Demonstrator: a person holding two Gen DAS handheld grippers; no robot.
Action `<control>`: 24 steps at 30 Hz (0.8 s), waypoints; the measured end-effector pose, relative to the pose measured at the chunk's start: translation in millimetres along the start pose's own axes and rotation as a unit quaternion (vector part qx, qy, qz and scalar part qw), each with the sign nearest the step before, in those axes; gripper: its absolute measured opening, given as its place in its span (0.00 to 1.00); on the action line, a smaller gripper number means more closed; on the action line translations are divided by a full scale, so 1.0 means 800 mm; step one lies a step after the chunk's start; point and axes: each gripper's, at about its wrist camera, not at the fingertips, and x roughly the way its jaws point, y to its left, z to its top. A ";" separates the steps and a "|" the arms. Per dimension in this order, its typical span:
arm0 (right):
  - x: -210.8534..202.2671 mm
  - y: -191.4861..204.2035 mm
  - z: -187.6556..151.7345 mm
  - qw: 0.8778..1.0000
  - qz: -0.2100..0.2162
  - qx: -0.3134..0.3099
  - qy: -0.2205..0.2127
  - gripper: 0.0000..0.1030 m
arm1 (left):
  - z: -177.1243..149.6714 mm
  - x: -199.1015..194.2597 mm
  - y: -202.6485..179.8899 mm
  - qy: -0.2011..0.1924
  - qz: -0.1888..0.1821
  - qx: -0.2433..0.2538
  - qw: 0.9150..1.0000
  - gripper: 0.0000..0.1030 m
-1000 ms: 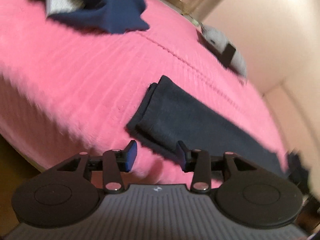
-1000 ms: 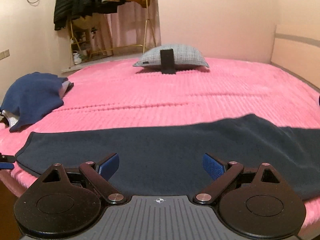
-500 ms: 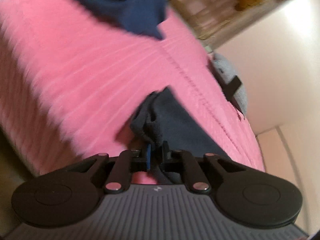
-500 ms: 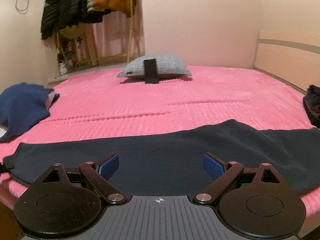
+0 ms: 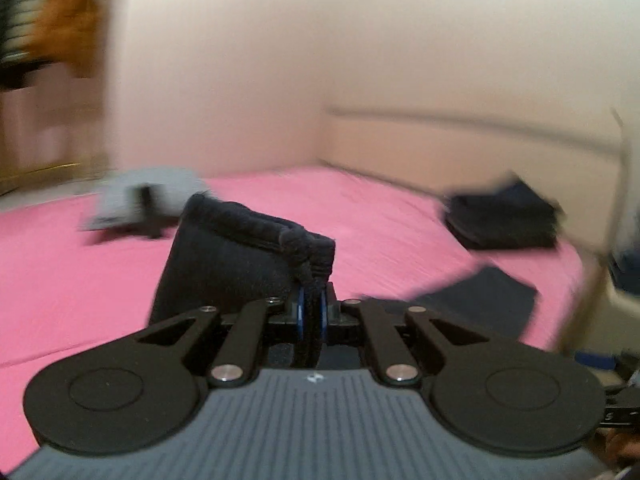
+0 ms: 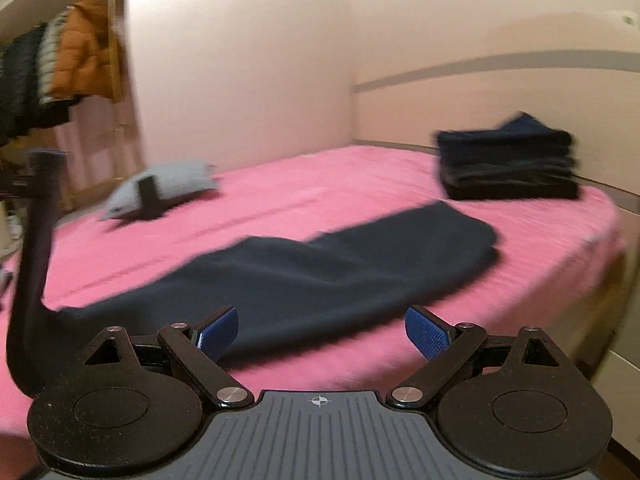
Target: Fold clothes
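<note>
left gripper (image 5: pixel 313 312), jaws clamped on one end of a dark navy garment (image 6: pixel 320 272), lifted off the pink bed (image 6: pixel 360 184); rest lies flat across bed. right gripper (image 6: pixel 320 326) jaws wide open just above garment's near edge. folded dark stack (image 6: pixel 508 160) near bed's far corner. no legible writing.

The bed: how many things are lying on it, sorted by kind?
Dark garment being folded, one end lifted by the left gripper: 1
Stack of folded dark clothes: 1
Grey pillow: 1
Total on the pink bed: 3
</note>
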 end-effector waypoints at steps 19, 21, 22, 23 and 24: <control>0.062 0.022 0.011 0.981 0.153 0.112 0.049 0.90 | -0.066 0.021 0.073 0.086 -0.045 -0.019 0.995 0.36; 0.086 0.032 0.014 0.972 0.167 0.152 0.071 0.90 | -0.075 0.020 0.103 0.095 -0.023 -0.041 0.994 0.36; 0.097 0.036 0.015 0.970 0.163 0.161 0.082 0.90 | -0.079 0.019 0.115 0.098 -0.019 -0.050 0.994 0.36; 0.108 0.040 0.016 0.968 0.159 0.169 0.093 0.90 | -0.084 0.019 0.126 0.100 -0.018 -0.058 0.993 0.36; 0.118 0.044 0.016 0.966 0.155 0.178 0.104 0.85 | -0.090 0.019 0.133 0.104 -0.017 -0.062 0.992 0.36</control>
